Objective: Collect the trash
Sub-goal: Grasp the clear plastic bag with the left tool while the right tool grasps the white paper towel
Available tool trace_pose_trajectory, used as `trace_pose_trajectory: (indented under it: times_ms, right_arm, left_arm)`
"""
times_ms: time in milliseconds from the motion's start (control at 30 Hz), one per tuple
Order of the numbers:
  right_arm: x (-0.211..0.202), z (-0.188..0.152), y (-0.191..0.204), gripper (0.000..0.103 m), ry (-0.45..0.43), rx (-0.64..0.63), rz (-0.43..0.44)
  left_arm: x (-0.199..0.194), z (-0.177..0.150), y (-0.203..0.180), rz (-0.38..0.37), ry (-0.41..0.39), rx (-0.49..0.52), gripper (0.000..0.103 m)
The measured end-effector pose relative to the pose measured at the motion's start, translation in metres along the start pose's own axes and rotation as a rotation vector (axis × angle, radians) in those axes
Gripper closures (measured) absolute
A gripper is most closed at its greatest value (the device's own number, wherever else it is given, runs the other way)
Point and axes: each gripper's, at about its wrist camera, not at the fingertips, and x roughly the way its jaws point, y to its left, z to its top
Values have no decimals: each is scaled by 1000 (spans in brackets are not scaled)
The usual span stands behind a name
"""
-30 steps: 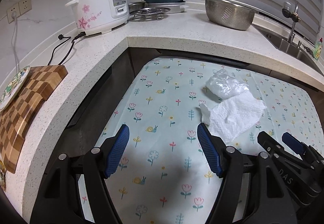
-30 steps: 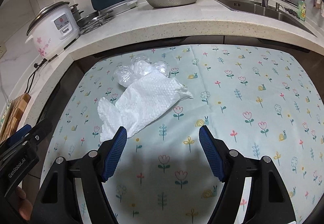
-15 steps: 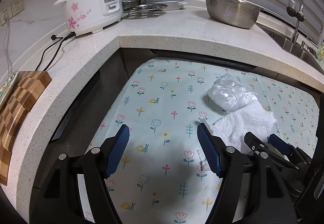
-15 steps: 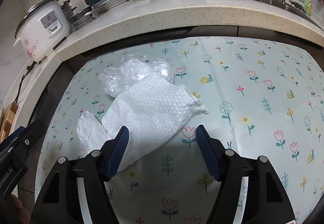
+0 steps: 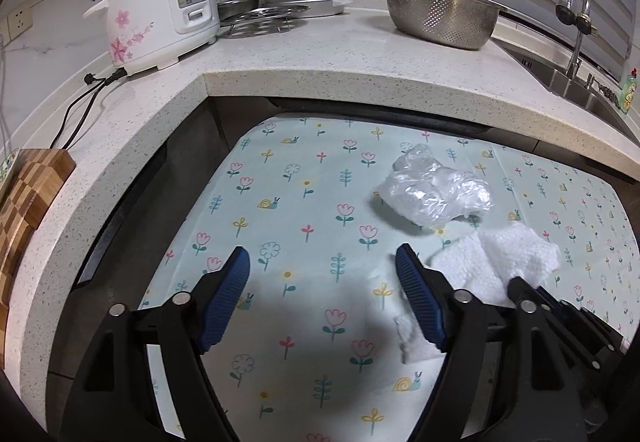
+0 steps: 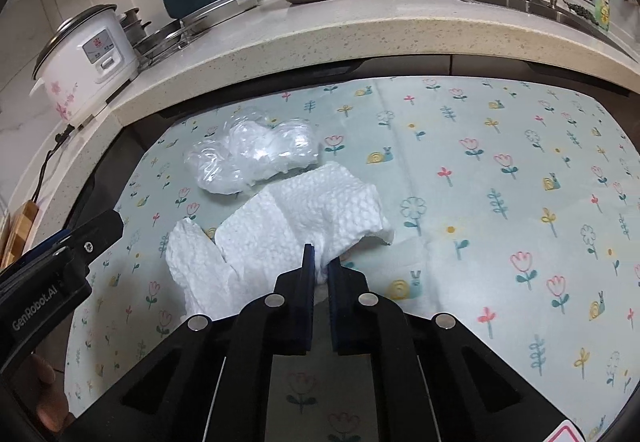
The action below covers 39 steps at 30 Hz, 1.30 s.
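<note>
Right wrist view: the right gripper [image 6: 322, 262], its jaws just closed, is clamped on the paper towel [image 6: 288, 226] on the flowered cloth [image 6: 480, 170]. Left gripper [image 5: 322, 298] is held apart, empty. Beyond, crumpled plastic wrap [image 6: 248, 154] is seen.

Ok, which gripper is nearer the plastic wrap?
Left. The left gripper hangs open just short of the plastic wrap. The right gripper is shut on the paper towel, which lies between them.

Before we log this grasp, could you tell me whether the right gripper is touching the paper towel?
Touching: the right wrist view shows the right gripper shut on a fold of the paper towel.
</note>
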Motion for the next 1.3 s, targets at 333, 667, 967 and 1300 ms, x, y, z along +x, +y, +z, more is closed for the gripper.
trace_pose_trajectory:
  times_ms: [333,667,967,1300]
  right_arm:
    - [-10,19,-54,97,-42,80,-47]
    - [5,30,-80,97,-35,101,-31]
    - [-9,24,-85,97,-42,109,-16]
    - [-68,8,-97,97,-74,136,-24]
  left_arm:
    - [30,19,-48,-46,-7,56,14]
    - [78,30,-70,-73,51,82,57]
    - [59,21,-83,-91,41,96,86]
    - [-13,7,-99,-124,-12,121,87]
